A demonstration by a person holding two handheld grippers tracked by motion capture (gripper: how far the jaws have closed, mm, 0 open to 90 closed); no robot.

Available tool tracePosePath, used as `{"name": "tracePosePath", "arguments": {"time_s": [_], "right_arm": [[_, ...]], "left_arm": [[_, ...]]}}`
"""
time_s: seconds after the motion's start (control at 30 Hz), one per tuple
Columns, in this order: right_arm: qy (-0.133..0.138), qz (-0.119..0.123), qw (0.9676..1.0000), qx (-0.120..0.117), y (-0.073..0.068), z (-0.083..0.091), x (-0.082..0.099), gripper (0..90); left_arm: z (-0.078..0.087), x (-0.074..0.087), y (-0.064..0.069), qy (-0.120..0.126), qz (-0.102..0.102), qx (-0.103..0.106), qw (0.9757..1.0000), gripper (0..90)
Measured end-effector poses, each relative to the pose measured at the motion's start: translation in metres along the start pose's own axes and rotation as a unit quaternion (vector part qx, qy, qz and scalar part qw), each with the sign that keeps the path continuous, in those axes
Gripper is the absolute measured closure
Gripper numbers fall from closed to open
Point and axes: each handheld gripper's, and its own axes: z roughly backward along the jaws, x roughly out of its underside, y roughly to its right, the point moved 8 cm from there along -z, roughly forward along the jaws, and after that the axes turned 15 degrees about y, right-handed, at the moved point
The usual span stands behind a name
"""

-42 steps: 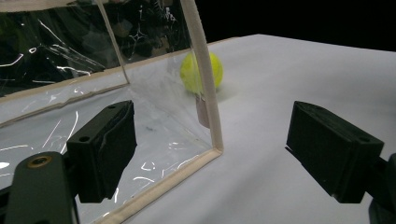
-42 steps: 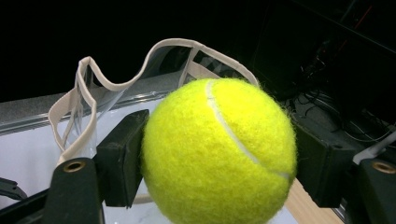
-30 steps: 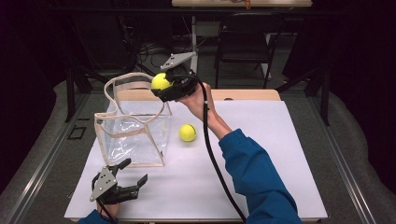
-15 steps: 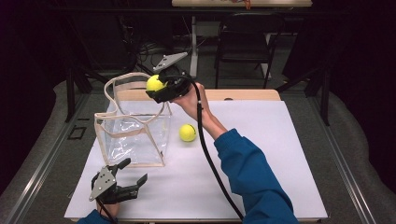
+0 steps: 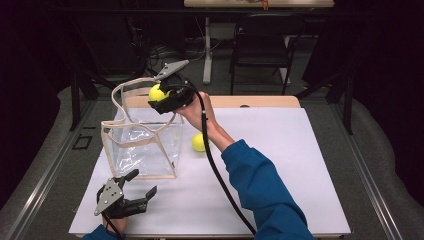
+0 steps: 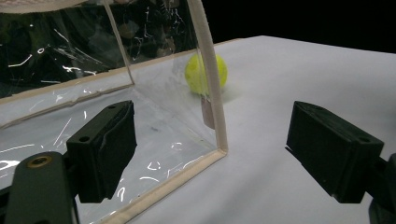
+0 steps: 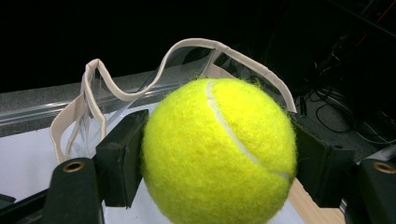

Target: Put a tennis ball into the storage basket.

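Tabletop, white, carrying a clear bag with tape-trimmed edges and two looped handles; the bag stands upright with its mouth open upward. Right of the bag, just beside its right wall, lies a second ball, free on the tabletop; in the left gripper view it shows through and past the bag's near corner. Right gripper, held in a hand with a blue sleeve behind it, is above the bag's far right rim; its jaws are closed on a yellow tennis ball, one pad pressing each side, so the ball is carried in the air over the rim, not yet inside. Left gripper rests low in front of the bag, near its front left corner; its jaws stand wide apart with nothing between them, the bag's near corner edge just ahead of them.

Step in hand, as judged: carrying the held ball to the bag for dropping in. The next move calls for bringing the ball squarely over the open mouth, clear of the handles, then parting the jaws; the second ball remains to be fetched afterwards.
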Motion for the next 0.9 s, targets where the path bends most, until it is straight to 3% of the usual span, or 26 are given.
{"name": "tracePosePath", "arguments": {"time_s": [0.57, 0.9], "right_arm": [[-0.056, 0.003, 0.9984, -0.011, -0.012, -0.015, 0.011, 26.4], [-0.073, -0.012, 0.9970, -0.020, -0.010, -0.017, 0.018, 26.3]], "left_arm": [[0.002, -0.001, 0.000, 0.002, 0.000, 0.001, 1.0000, 15.9], [0.002, -0.002, 0.000, 0.004, -0.001, 0.001, 1.0000, 15.9]]}}
